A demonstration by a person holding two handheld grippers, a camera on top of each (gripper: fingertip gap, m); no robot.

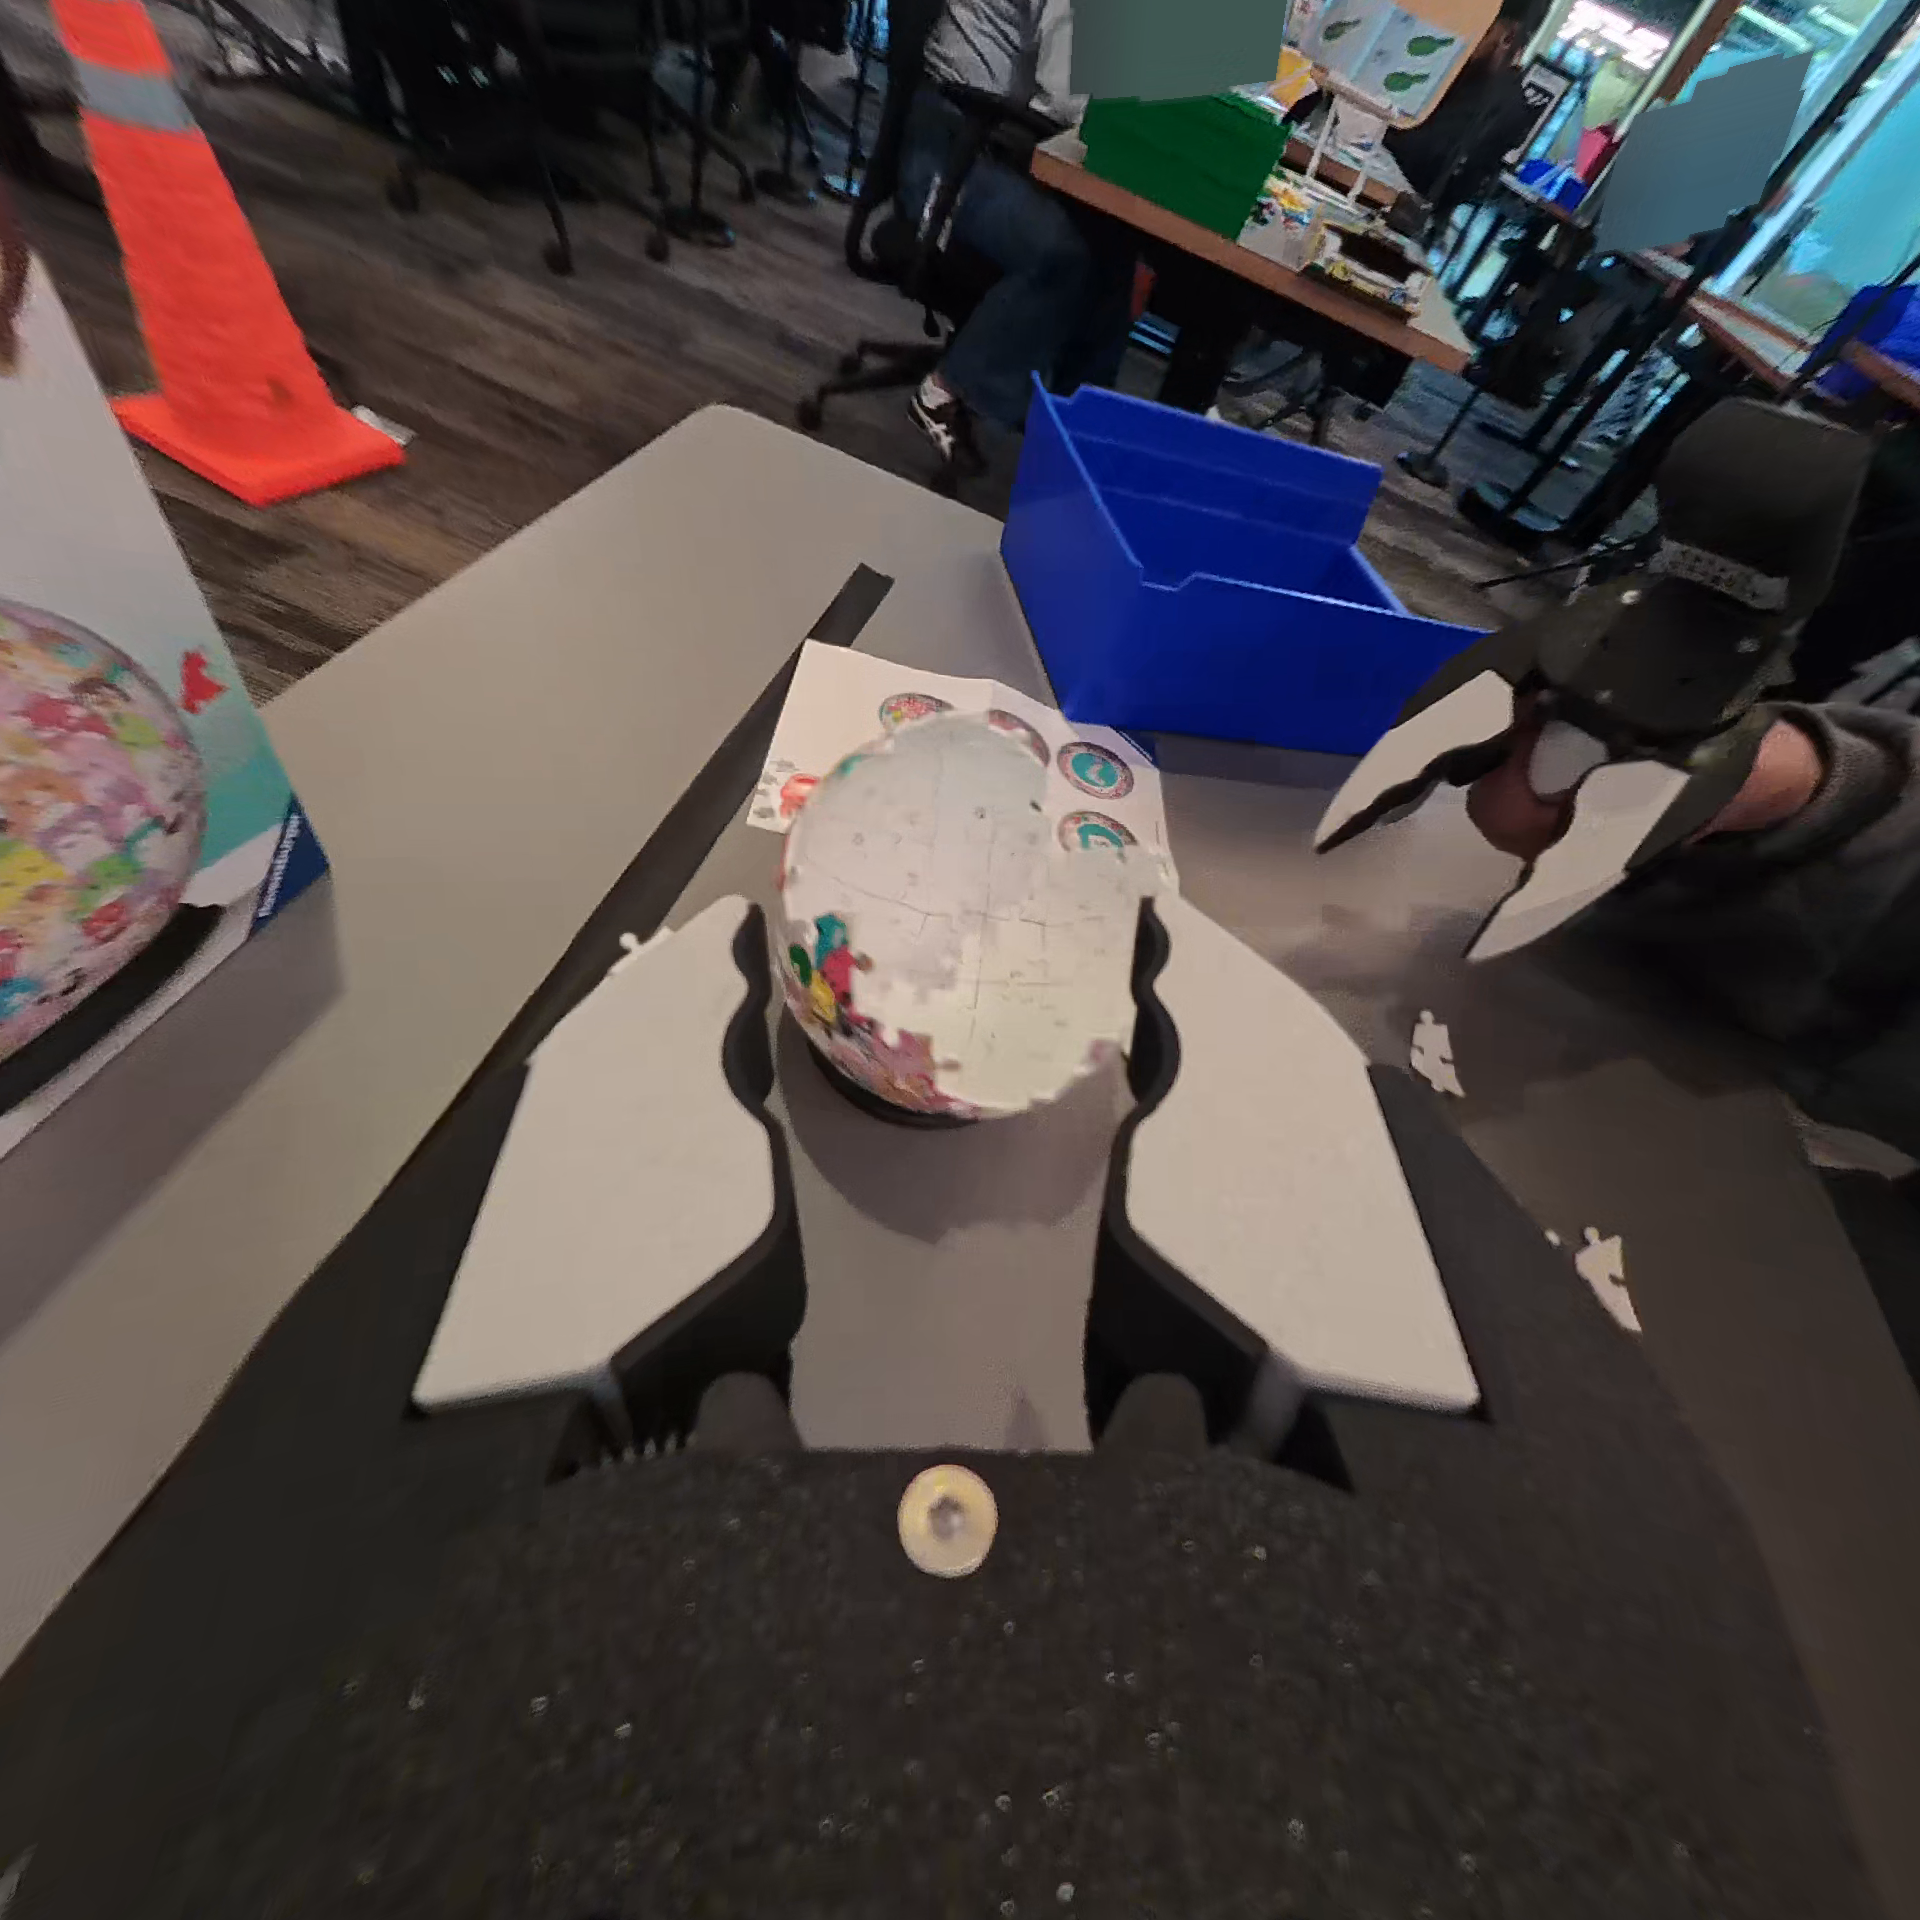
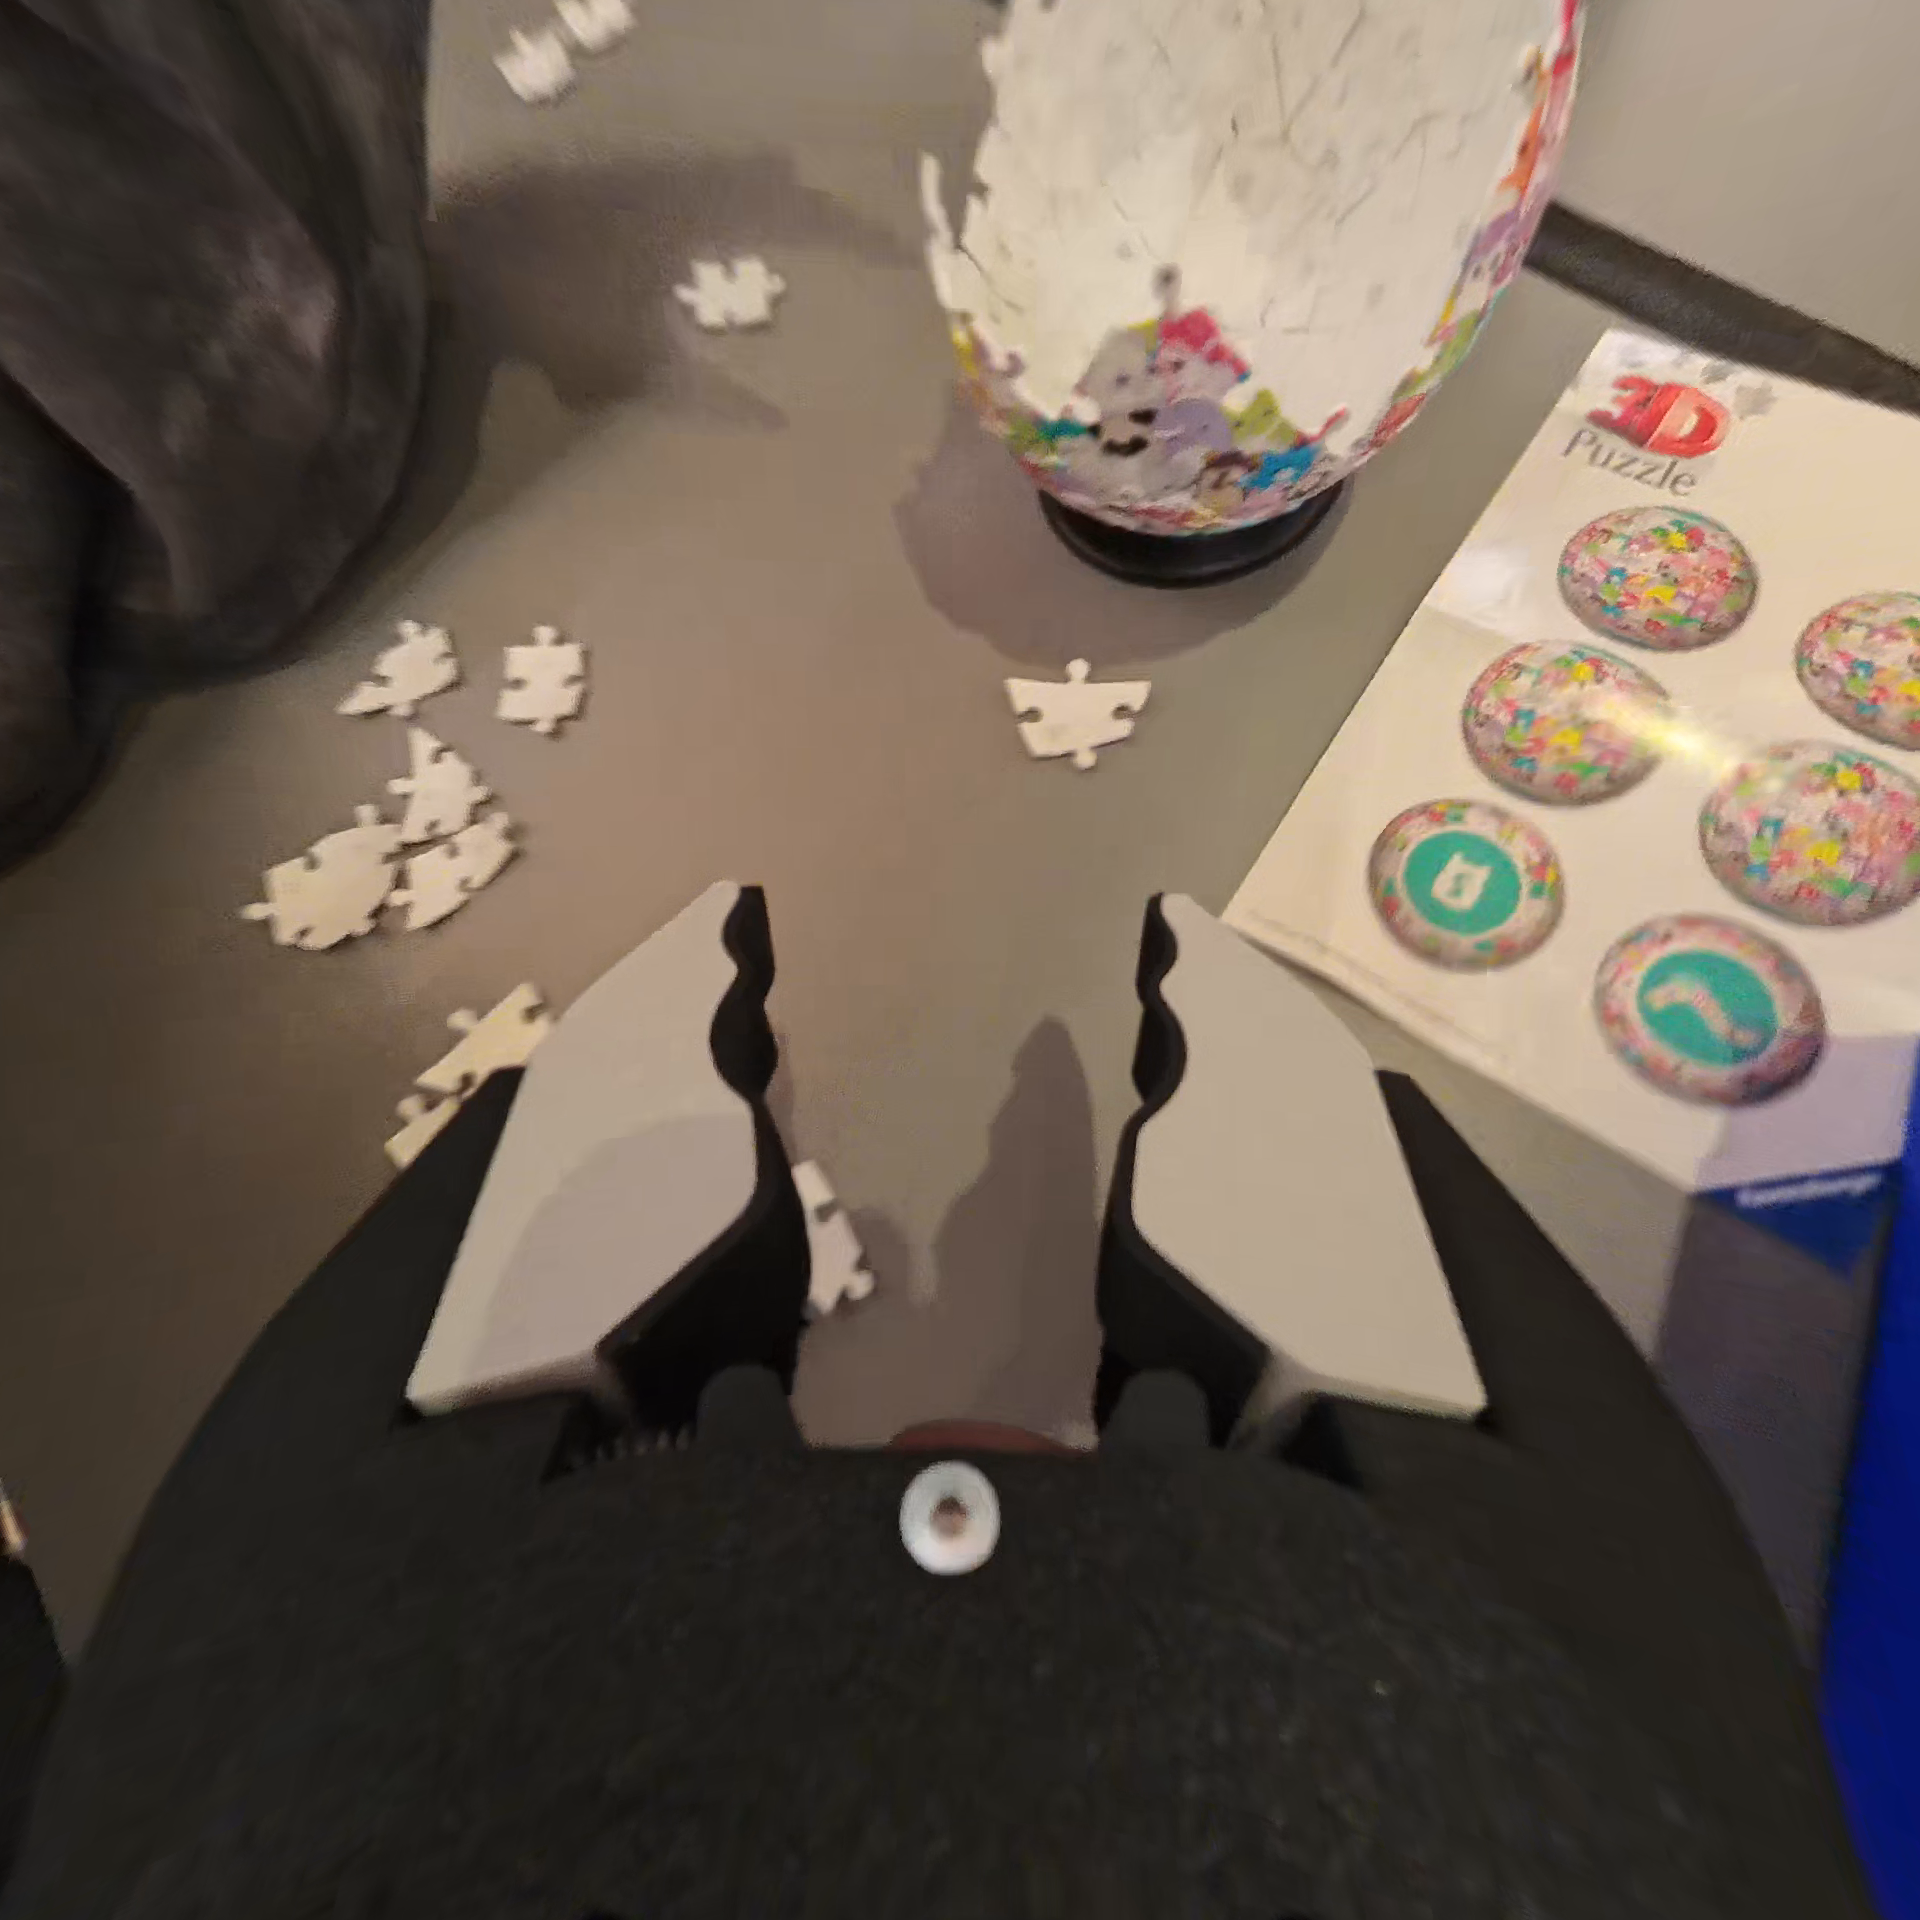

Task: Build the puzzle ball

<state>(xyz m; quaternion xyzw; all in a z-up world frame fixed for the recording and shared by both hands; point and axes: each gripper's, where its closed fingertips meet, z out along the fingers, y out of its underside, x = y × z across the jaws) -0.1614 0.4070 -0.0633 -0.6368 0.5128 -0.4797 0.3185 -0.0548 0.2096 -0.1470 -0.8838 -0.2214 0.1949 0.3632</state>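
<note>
The partly built puzzle ball stands on a black round stand on the grey table; most of its pieces show their white backs, with coloured ones low down. My left gripper is open, and the ball shows between its fingertips. In the right wrist view no finger touches the ball. My right gripper is open and empty above the table, short of the ball, and also shows in the left wrist view. A loose white piece lies ahead of it. Several more pieces lie to its left.
A blue bin stands behind the ball. A printed leaflet lies to the right of the ball in the right wrist view. The puzzle box stands at the left. A dark grey garment covers the table's near-left part. An orange cone stands on the floor. The left gripper's tips are roughly 25 centimeters from the right gripper's. My right gripper's tips are some 11 centimeters from the loose white piece.
</note>
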